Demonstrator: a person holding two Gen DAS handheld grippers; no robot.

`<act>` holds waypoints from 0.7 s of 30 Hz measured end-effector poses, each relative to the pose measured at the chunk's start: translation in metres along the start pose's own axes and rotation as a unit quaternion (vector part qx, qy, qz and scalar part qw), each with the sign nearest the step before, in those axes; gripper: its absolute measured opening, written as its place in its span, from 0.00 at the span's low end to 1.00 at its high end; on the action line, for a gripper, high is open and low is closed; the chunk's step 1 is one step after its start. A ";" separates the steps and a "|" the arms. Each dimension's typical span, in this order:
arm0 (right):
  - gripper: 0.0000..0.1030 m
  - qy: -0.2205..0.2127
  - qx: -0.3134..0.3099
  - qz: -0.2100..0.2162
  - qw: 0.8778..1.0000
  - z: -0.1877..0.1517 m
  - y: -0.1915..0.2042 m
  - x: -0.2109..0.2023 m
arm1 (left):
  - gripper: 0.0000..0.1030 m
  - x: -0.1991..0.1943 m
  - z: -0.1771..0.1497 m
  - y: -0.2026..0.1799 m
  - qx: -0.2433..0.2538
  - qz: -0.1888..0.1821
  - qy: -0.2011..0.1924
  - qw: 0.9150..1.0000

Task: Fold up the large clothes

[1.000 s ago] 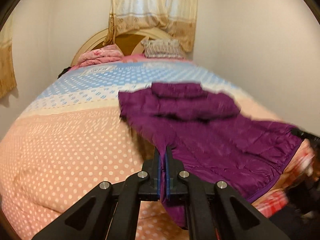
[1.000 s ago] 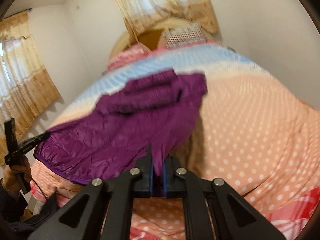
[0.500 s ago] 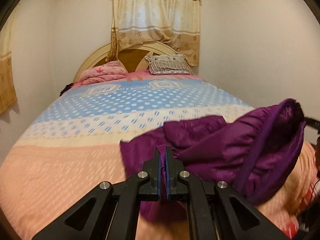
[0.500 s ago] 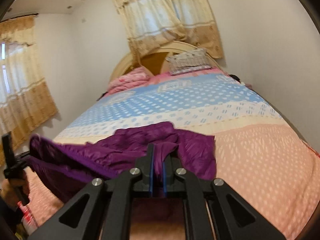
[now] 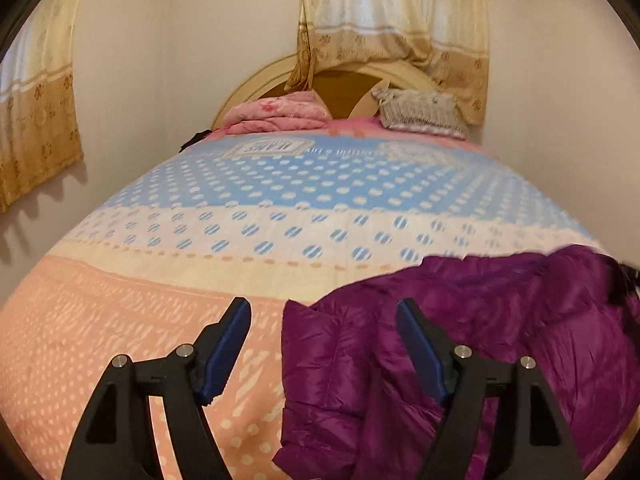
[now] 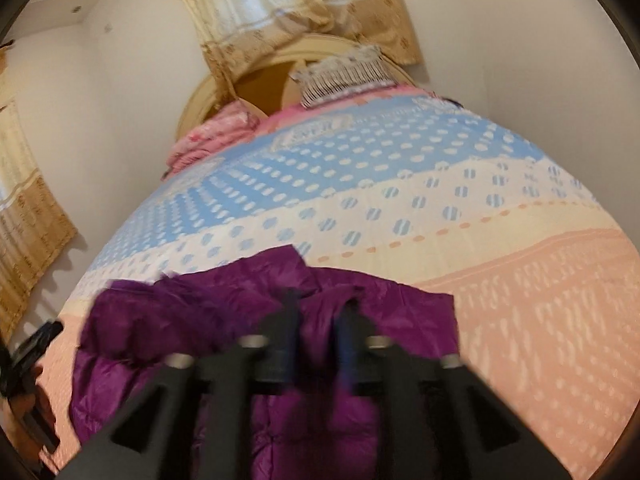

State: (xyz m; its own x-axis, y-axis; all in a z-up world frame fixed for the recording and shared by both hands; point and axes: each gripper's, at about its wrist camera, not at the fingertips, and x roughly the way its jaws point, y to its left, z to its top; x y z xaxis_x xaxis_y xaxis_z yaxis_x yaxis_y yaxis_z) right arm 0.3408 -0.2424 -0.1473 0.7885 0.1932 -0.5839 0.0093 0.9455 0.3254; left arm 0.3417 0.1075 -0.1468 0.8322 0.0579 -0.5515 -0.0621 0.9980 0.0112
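Observation:
A purple padded jacket (image 5: 480, 340) lies folded over on the near end of the bed (image 5: 120, 340); it also shows in the right wrist view (image 6: 224, 320). My left gripper (image 5: 324, 316) is open wide and empty, just above the jacket's left edge. My right gripper (image 6: 318, 304) is blurred by motion and its jaws stand a little apart over the jacket's middle, with purple cloth showing in the gap. The other gripper shows at the edge of each view: the right one in the left wrist view (image 5: 624, 280) and the left one in the right wrist view (image 6: 32, 344).
The bed has a dotted cover (image 5: 304, 184) in peach, cream and blue bands. A folded pink blanket (image 5: 280, 114) and a grey pillow (image 5: 420, 112) lie at the headboard. Walls and curtains (image 5: 392, 12) stand close on both sides.
Both grippers carried the jacket's near edge up and over, then set it down folded. The left gripper let go and opened wide. The right gripper's jaws have parted.

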 end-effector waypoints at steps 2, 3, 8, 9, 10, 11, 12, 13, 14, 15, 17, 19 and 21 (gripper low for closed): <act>0.80 -0.030 0.013 -0.033 0.999 -0.001 -0.001 -0.004 | 0.73 0.003 -0.005 -0.014 0.022 0.025 0.004 0.999; 0.81 -0.033 0.008 -0.045 0.998 -0.002 0.001 -0.003 | 0.73 0.002 -0.007 -0.020 0.027 0.026 0.003 0.999; 0.81 0.011 -0.046 -0.017 0.999 -0.039 0.033 -0.020 | 0.73 -0.005 -0.011 -0.048 0.042 0.018 -0.015 0.999; 0.81 0.013 -0.063 -0.013 0.998 -0.048 0.041 -0.023 | 0.74 -0.009 -0.013 -0.054 0.048 0.015 -0.020 0.999; 0.81 0.015 -0.093 -0.005 0.996 -0.063 0.054 -0.028 | 0.74 -0.010 -0.014 -0.060 0.057 0.015 -0.026 0.998; 0.81 0.019 -0.113 -0.001 0.993 -0.073 0.064 -0.028 | 0.74 -0.008 -0.015 -0.065 0.066 0.016 -0.029 0.997; 0.82 0.025 -0.123 0.001 0.992 -0.080 0.069 -0.025 | 0.74 -0.005 -0.016 -0.069 0.073 0.017 -0.027 0.997; 0.82 0.037 -0.141 0.005 0.989 -0.090 0.078 -0.020 | 0.74 0.000 -0.017 -0.071 0.076 0.019 -0.023 0.997; 0.82 0.043 -0.154 0.002 0.987 -0.096 0.082 -0.014 | 0.74 0.005 -0.018 -0.071 0.074 0.021 -0.016 0.997; 0.82 0.045 -0.167 -0.008 0.985 -0.099 0.086 -0.008 | 0.74 0.012 -0.018 -0.067 0.062 0.021 -0.005 0.998; 0.81 0.047 -0.179 -0.034 0.982 -0.097 0.086 0.002 | 0.74 0.024 -0.016 -0.058 0.040 0.027 0.013 0.999; 0.81 0.048 -0.141 -0.017 0.989 -0.084 0.074 0.002 | 0.74 0.029 -0.015 -0.043 0.006 0.012 0.035 0.999; 0.81 0.036 -0.112 -0.013 0.993 -0.069 0.062 -0.008 | 0.74 0.024 -0.012 -0.033 -0.007 -0.011 0.026 1.000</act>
State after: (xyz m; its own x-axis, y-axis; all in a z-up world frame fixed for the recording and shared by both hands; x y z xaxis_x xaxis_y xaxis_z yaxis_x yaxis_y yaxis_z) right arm 0.2929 -0.1672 -0.1740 0.7441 0.1783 -0.6438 -0.1145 0.9835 0.1401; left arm 0.3571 0.0755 -0.1702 0.8031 0.0342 -0.5949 -0.0523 0.9985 -0.0132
